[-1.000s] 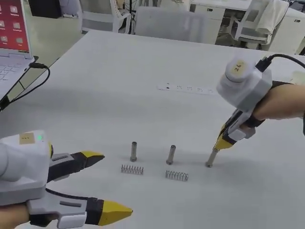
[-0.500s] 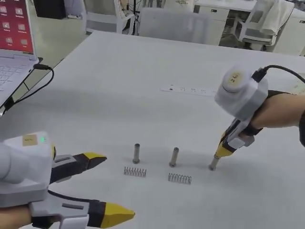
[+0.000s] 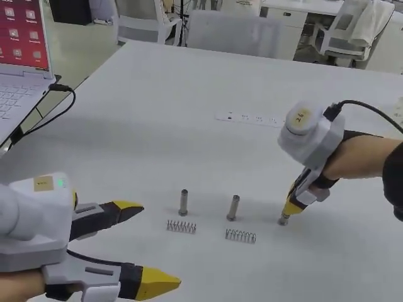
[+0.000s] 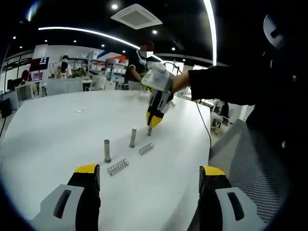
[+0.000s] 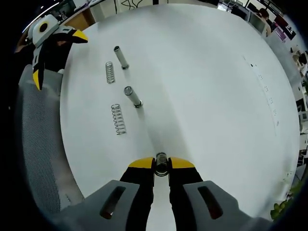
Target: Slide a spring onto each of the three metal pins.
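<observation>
A wide white bench (image 3: 189,94) runs across the head view. At the upper left sits an open laptop (image 3: 19,69) with a red screen, a black cable (image 3: 60,88) plugged into its side. A white power strip (image 3: 252,118) lies flat right of centre. Beyond the far edge stand a grey chair (image 3: 230,31) and a white office chair (image 3: 343,31) on a pale floor (image 3: 82,44). In the left gripper view, the dark ceiling carries a curved light strip (image 4: 82,30) and a square air vent (image 4: 136,16).

head view: above, angled down across the table (image 3: 189,100)
left gripper view: low at the table edge, facing the pins (image 4: 132,137)
right gripper view: close overhead, looking down
shared: pins in all three
</observation>
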A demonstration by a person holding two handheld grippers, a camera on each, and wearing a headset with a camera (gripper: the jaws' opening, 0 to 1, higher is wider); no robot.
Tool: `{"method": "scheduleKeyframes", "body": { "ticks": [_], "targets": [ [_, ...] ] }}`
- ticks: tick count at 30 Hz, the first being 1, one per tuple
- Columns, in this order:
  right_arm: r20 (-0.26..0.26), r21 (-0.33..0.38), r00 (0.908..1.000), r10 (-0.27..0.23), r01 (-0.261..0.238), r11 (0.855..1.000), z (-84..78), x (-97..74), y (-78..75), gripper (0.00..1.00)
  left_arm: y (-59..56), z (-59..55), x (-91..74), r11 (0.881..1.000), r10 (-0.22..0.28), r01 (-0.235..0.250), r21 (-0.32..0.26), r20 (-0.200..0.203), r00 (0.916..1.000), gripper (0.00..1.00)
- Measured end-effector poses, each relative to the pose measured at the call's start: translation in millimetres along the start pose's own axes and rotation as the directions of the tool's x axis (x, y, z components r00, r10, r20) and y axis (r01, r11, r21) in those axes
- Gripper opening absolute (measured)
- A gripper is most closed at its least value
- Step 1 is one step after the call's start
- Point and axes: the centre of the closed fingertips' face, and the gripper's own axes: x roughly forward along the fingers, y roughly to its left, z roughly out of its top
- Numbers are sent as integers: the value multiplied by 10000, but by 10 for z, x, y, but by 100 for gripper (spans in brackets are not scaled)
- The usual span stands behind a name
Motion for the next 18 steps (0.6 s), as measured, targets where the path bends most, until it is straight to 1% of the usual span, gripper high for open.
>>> {"method": "scheduleKeyframes", "body": {
  "ticks": [13, 18],
  "targets": [
    [-125, 11, 9999, 0, 1, 10000, -40, 136, -32, 9, 4, -12, -16, 10000, 31, -31, -45, -11, 10000, 81],
    [-87, 92, 10000, 36, -35, 10000, -39, 129, -44, 9, 2, -23, -22, 10000, 28, -28, -64, -14, 10000, 80]
  ]
}}
